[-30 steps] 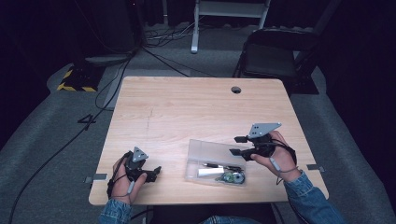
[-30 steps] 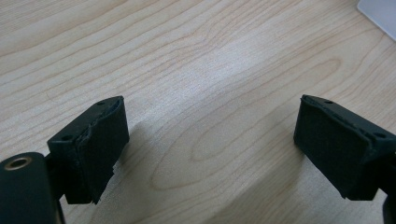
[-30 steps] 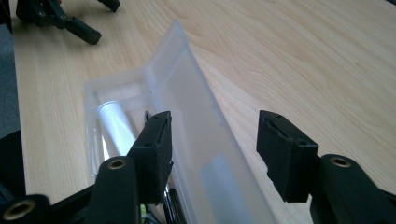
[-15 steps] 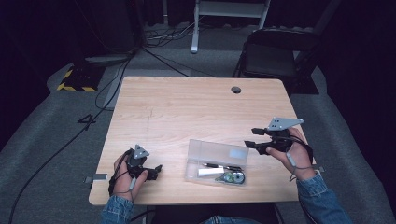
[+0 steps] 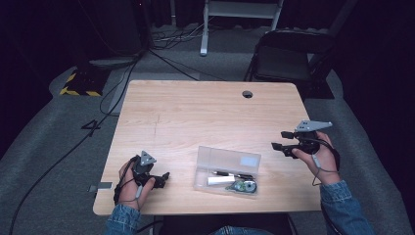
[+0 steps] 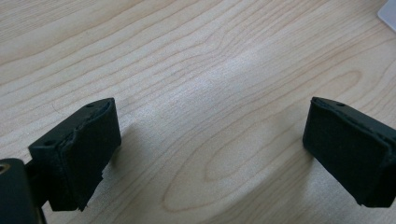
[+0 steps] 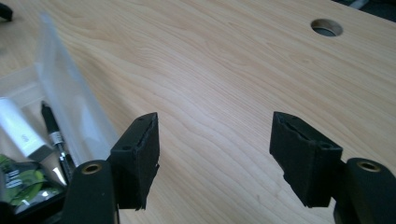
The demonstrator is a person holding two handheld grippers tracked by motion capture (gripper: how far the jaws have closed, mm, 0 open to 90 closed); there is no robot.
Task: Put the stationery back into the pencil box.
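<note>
Both claws, left claw (image 5: 164, 177) and right claw (image 5: 278, 146), have just been opening and stand wide and empty, flanking the clear case (image 5: 226, 170) near the bench (image 5: 195, 112) edge, apparently released.

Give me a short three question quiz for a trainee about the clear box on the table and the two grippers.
1. True or false: the clear plastic box near the table's front edge stands open, its lid tilted up.
2. What lies between the jaws of the left gripper? A) a pen B) nothing but bare wood C) the box lid
3. Name one thing lying inside the box.

Key:
1. True; the lid leans back behind the tray.
2. B; the left gripper view shows both jaws wide apart over wood.
3. A black pen, a white stick-shaped item, or a green-labelled item. The right gripper, open and empty, is off to the box's right.
</note>
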